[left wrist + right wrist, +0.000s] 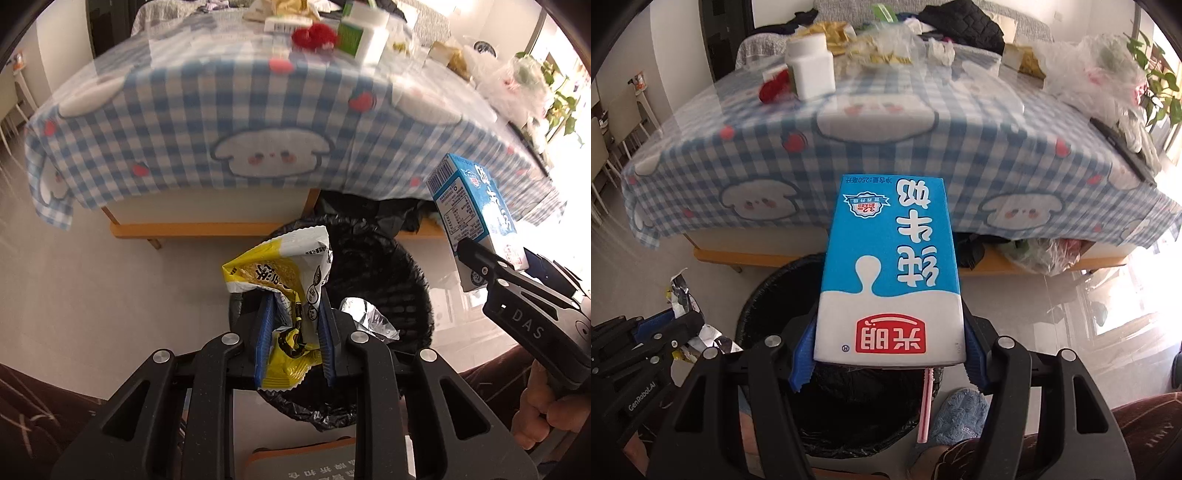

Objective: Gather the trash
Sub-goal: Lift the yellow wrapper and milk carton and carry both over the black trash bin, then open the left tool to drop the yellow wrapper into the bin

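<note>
Left hand-held gripper nearly closed, pinching a crumpled yellow snack wrapper over the black-lined trash bin. Right hand-held gripper about half open, clamped on a blue milk carton (pink straw poking out below), above the same bin. Checked-cloth surface at 12 o'clock.
</note>
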A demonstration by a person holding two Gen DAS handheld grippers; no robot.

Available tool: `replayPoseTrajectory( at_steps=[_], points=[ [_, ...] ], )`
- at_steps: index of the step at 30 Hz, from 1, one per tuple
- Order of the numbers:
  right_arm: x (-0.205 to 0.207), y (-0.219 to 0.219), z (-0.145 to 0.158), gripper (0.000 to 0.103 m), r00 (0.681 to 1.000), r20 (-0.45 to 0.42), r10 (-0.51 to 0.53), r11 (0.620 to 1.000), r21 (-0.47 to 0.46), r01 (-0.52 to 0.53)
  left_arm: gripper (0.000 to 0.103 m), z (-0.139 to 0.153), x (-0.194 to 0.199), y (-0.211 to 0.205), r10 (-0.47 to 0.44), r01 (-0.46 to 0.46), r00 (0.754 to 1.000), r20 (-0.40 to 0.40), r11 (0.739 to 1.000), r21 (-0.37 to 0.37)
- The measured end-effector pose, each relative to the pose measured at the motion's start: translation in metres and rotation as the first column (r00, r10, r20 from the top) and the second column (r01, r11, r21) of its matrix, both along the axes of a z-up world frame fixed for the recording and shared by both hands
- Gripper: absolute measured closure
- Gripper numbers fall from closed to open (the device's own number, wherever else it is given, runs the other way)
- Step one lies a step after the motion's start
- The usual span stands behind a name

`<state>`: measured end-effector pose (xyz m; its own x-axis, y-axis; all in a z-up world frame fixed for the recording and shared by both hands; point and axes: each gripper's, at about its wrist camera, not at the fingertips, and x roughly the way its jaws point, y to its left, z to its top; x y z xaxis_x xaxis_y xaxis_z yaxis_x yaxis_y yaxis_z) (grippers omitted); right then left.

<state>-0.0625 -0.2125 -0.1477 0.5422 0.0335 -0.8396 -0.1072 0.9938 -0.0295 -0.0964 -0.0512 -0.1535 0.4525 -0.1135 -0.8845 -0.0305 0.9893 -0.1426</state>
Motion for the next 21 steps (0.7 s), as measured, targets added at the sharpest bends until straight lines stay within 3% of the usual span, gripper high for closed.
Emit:
replayPoseTrajectory(
  at_steps=[8,21],
  points=[
    [0.011,-0.019,-0.026,0.042,0.997,-0.039,-0.063,0.998,0.029,0.064,0.081,-0.033,0.015,-0.018,-0.027,0.027,0.999,-0.023,1.000,0.007],
    [0.013,-0.044,-0.034,0.042,0.992,-0.027,-0.119,0.993,-0.011,0.119,0.081,-0.074,0.031,-0.056,-0.114,0.115,0.991,-0.067,0.993,0.025]
  ],
)
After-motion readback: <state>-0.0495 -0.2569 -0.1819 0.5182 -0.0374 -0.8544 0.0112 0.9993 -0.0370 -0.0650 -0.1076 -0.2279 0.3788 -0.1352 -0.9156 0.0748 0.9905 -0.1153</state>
